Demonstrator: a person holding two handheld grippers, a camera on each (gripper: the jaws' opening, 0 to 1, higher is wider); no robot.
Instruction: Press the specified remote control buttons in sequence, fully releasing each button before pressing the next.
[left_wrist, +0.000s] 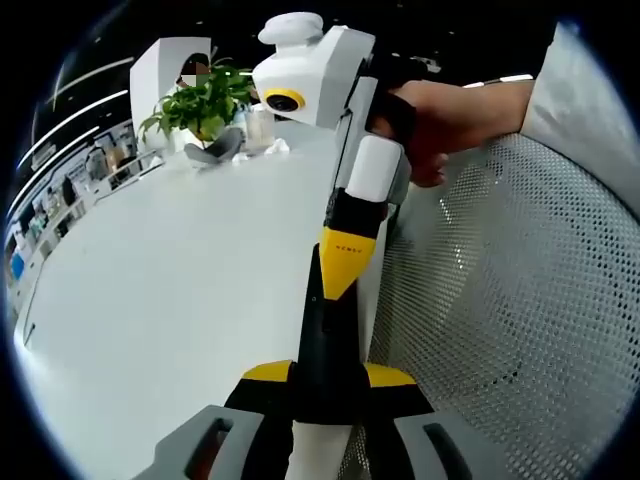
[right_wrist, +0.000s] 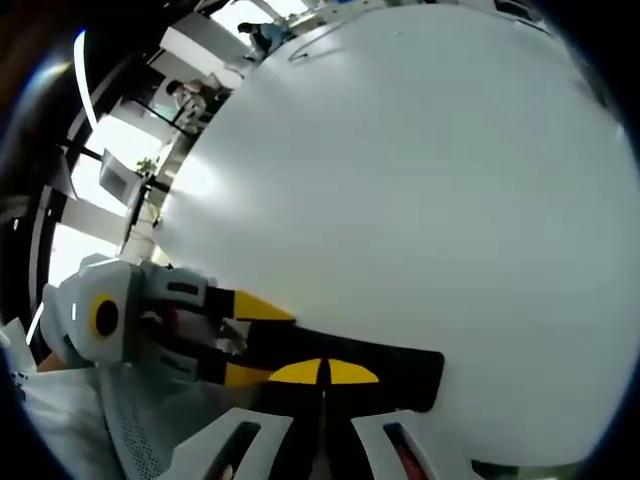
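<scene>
Closest to the lens in the left gripper view: left gripper (left_wrist: 328, 376), yellow-tipped jaws clamped on the near end of a black remote control (left_wrist: 322, 330). Remote held out forward over the edge of the white surface (left_wrist: 180, 280), apparently off it. Just beyond, coming in from above: right gripper (left_wrist: 347, 265), jaws together, yellow tip down against the remote's far end. Behind that, a hand (left_wrist: 440, 125) in a dark glove around the right gripper's body. Off to the right, white mesh chair back (left_wrist: 500, 300). At the surface's far end, a potted plant (left_wrist: 205, 105).

Nearest in the right gripper view: that view's own yellow tips, pressed shut against each other and touching the long black remote lying crosswise. Beside them, to the left, yellow jaws gripping the remote from both sides. Beyond, broad white surface; further details too small to tell.
</scene>
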